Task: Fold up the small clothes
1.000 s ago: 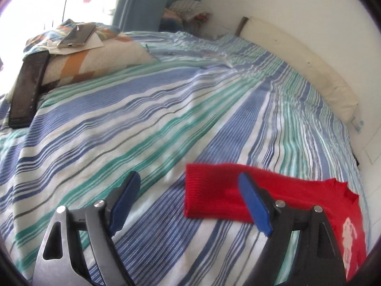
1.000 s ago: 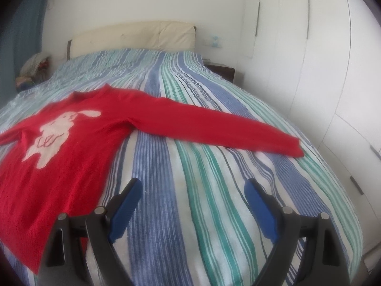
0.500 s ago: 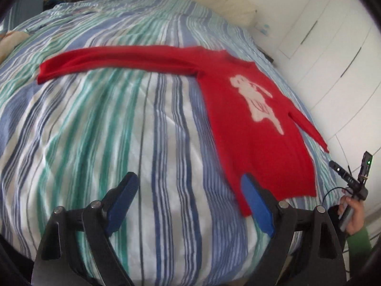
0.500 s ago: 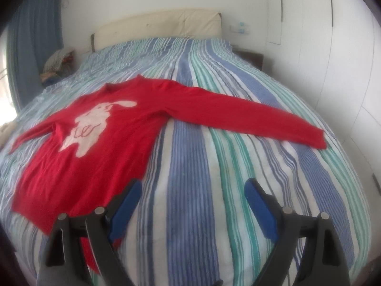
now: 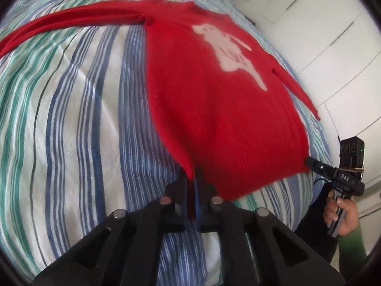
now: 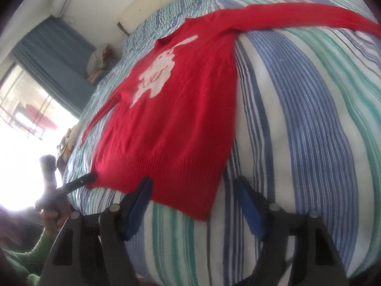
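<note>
Now the left gripper (image 5: 191, 178) is clamped tight on the bottom left corner of the red sweater (image 5: 214, 95), which lies flat across the striped bedspread (image 5: 71, 119) near the bed's foot edge. Its white animal motif (image 5: 228, 50) carries scribbled lettering I can't read. Over at the right, the right gripper (image 6: 194, 205) is closing around the other hem corner; pads aren't touching yet.

Background: bedroom, non-task items only.
Striped bedcover (image 6: 309, 119) in blue, green and white spreads ahead of and under the claw. Beyond it: cream headboard (image 6: 152, 2), teal curtain (image 6: 54, 62) at upper left beside a bright window (image 6: 21, 109), bundle of cloth (image 6: 100, 62) near the curtain. White wardrobe doors (image 5: 328, 35) at upper right in left-wrist view.
</note>
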A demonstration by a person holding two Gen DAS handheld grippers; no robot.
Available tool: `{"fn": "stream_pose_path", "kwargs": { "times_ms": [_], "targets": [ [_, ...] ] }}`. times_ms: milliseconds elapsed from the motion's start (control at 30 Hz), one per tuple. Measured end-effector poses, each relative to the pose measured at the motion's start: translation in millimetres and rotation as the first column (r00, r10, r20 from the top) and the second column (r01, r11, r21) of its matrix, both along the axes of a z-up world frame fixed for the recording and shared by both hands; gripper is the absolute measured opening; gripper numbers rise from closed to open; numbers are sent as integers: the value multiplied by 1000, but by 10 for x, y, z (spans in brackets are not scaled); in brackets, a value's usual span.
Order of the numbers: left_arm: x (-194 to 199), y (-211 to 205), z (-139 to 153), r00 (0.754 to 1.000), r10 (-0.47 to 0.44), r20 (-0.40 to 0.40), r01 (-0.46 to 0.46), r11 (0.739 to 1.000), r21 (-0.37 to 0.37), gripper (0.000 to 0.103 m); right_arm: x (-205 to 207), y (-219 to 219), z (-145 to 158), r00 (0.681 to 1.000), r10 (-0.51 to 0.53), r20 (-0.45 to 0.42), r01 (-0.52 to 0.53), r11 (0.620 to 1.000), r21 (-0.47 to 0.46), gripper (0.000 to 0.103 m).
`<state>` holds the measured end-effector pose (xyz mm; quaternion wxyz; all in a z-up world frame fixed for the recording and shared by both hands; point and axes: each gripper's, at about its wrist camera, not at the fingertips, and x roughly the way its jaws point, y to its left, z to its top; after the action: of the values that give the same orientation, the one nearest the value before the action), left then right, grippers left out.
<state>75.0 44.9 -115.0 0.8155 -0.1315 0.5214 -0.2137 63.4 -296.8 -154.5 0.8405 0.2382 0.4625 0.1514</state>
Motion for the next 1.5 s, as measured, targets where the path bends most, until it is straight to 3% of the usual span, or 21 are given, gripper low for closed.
{"fn": "stream_pose_path", "kwargs": {
  "times_ms": [33, 67, 233, 367, 567, 633, 700, 733, 800, 900, 1033, 1133, 1200, 1300, 1367, 1500],
  "targets": [
    [-31, 4, 33, 1000, -2, 1, 2, 1000, 9, 2, 29, 46, -6, 999, 32, -9, -32, 999, -5, 40],
    [-84, 18, 80, 1000, -9, 9, 9, 1000, 21, 2, 51, 105, 3, 997, 70, -26, -70, 997, -36, 6],
    [-193, 53, 69, 999, -34, 17, 33, 997, 69, 2, -99, 113, 199, 996, 75, -55, -83, 983, -166, 7],
    [-169, -19, 14, 998, -46, 31, 43, 994, 105, 2, 13, 134, 8, 994, 61, -92, -79, 977, -199, 7],
    [-253, -103, 87, 992, -60, 115, 40, 984, 171, 6, 0, 216, 36, 998, 51, -45, -62, 958, -281, 8],
    [-295, -137, 161, 987, -65, 148, 37, 982, 185, 17, -48, 209, 69, 999, 41, -19, -45, 962, -269, 19],
    [-361, -105, 292, 980, -65, 189, 31, 983, 180, 53, -104, 191, 122, 1000, 25, -6, -26, 968, -249, 51],
    [-393, -63, 380, 974, -53, 222, 13, 984, 177, 60, -155, 169, 166, 1000, 14, 5, -12, 969, -246, 58],
    [-398, 54, 558, 959, -25, 282, -27, 984, 178, 75, -232, 125, 284, 999, -8, 36, 17, 965, -263, 64],
    [-150, 247, 747, 944, 47, 326, -120, 971, 207, 88, -288, -16, 518, 993, -48, 111, 82, 943, -322, 67],
    [420, 540, 768, 917, 185, 355, -266, 944, 196, 91, -233, -384, 839, 943, -156, 295, 271, 873, -406, 74],
    [799, 700, 625, 874, 281, 397, -388, 895, 219, 91, -117, -580, 938, 886, -202, 418, 405, 775, -486, 75],
    [985, 795, 464, 861, 318, 398, -430, 872, 234, 91, -61, -702, 946, 859, -237, 454, 454, 763, -460, 75],
    [1132, 877, 110, 877, 308, 369, -426, 853, 302, 91, -43, -803, 870, 819, -305, 486, 516, 762, -391, 80],
    [1206, 941, -158, 905, 320, 279, -400, 864, 307, 94, 20, -813, 805, 823, -324, 467, 520, 760, -390, 81],
    [1223, 895, -132, 914, 296, 278, -377, 873, 310, 103, 85, -788, 712, 840, -316, 440, 500, 766, -405, 81]
  ]
}}
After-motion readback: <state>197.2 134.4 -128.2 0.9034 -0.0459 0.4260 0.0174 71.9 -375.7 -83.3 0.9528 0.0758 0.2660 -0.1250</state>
